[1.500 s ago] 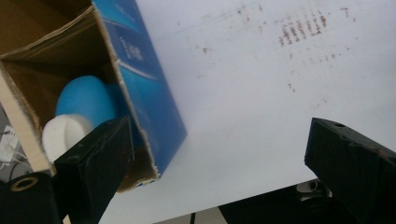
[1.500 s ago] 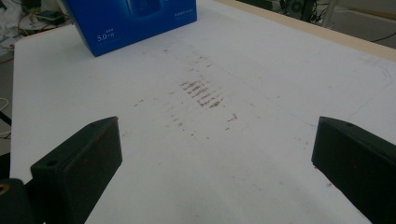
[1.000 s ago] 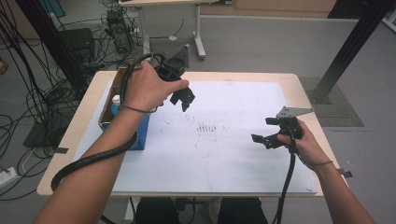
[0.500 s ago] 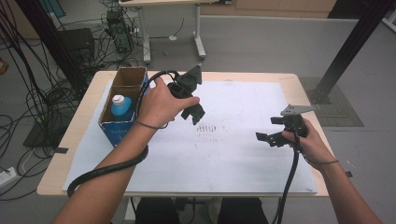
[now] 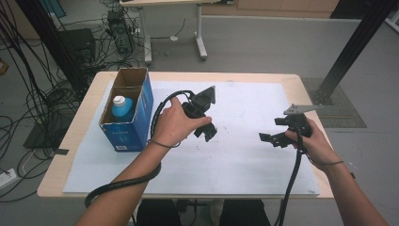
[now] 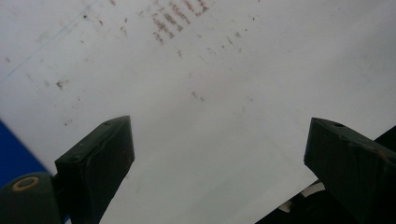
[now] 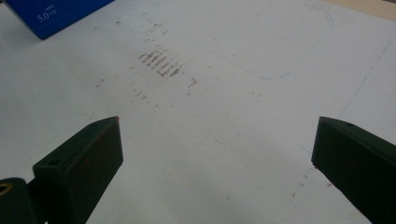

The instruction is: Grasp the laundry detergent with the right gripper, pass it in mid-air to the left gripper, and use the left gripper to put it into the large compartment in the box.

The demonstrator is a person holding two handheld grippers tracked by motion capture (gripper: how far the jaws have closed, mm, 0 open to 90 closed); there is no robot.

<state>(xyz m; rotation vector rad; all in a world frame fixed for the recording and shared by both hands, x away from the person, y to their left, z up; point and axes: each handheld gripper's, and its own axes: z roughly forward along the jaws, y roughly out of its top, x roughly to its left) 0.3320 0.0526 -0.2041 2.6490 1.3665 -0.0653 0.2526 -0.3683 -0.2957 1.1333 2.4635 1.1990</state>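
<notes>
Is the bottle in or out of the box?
In. The bottle stands upright inside the open box; its white cap shows below the rim.

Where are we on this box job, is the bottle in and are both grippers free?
Done: the blue-capped bottle stands inside the open blue box at the table's left. In hand: nothing; the left gripper and right gripper both hover over the white sheet with jaws wide apart and empty. Left: the box flaps stand open, so closing them may be what follows.
</notes>
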